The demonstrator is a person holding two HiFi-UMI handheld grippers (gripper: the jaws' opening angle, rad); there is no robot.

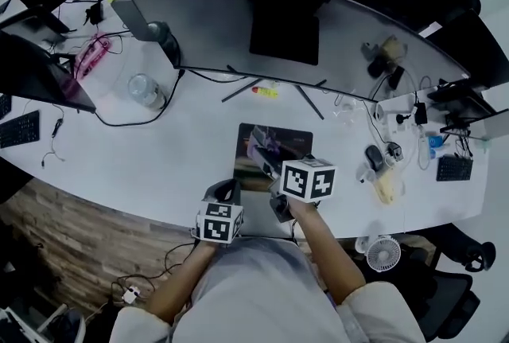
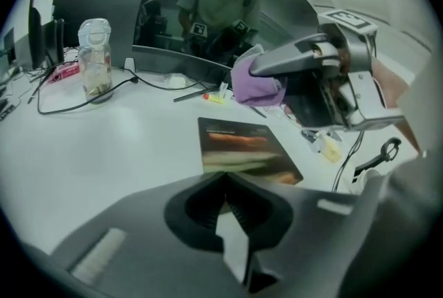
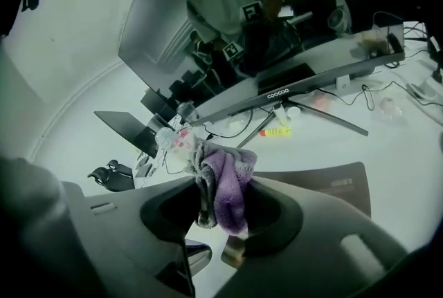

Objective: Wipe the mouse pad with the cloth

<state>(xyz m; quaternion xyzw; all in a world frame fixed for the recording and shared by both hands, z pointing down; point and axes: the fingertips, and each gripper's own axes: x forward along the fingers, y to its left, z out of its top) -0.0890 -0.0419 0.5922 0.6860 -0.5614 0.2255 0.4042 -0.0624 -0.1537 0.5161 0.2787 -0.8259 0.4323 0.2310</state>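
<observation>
1. You are holding the right gripper (image 3: 223, 187) with its jaws clamping a bunched purple cloth (image 3: 227, 182); the cloth is sticking up and out from between them.
2. You are carrying that cloth over the mouse pad (image 1: 290, 138). In the left gripper view it is hanging above the pad's far end, not touching it.
3. The mouse pad, dark with a printed picture, is lying flat on the white desk (image 1: 159, 166), just in front of the base of the big curved monitor (image 1: 286, 23).
4. You are holding the left gripper (image 2: 223, 182) low at the near edge of the desk, just beside the pad's near left corner. Its jaws are pressing together with nothing between them.
5. A clear jar (image 1: 145, 91) is standing well to the left of the pad, and a small yellow marker (image 1: 265, 91) is lying under the monitor.
</observation>
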